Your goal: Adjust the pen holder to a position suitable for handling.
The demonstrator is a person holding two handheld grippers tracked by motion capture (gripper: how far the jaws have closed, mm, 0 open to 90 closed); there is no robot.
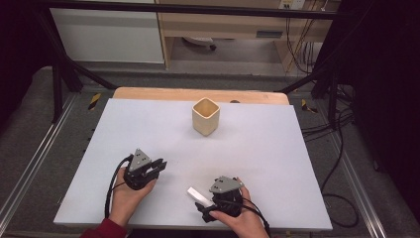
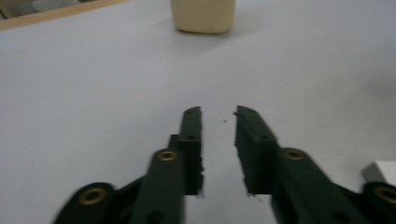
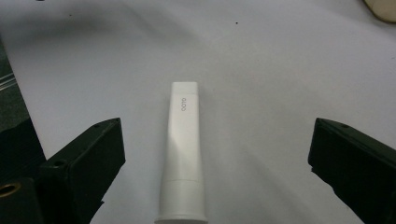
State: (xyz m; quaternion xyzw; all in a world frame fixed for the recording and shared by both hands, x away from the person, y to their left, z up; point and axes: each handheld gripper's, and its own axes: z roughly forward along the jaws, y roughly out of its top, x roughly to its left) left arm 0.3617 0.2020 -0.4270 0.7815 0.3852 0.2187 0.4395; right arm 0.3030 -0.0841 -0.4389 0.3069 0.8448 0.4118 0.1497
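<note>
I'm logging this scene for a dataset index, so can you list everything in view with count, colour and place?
white tube: one, white, lying flat on the table near its front edge, between the right gripper's wide-open jaws, untouched.
cup: one, pale tan, square with rounded corners, upright toward the far middle of the table.
table: one, pale grey top with a wooden strip along its far edge.
cables: several, black, on the floor right of the table.
left gripper: one, black, low over the front left of the table, jaws a small gap apart, holding nothing.
right gripper: one, black, at the front right.
hands: two, one holding each gripper.
</note>
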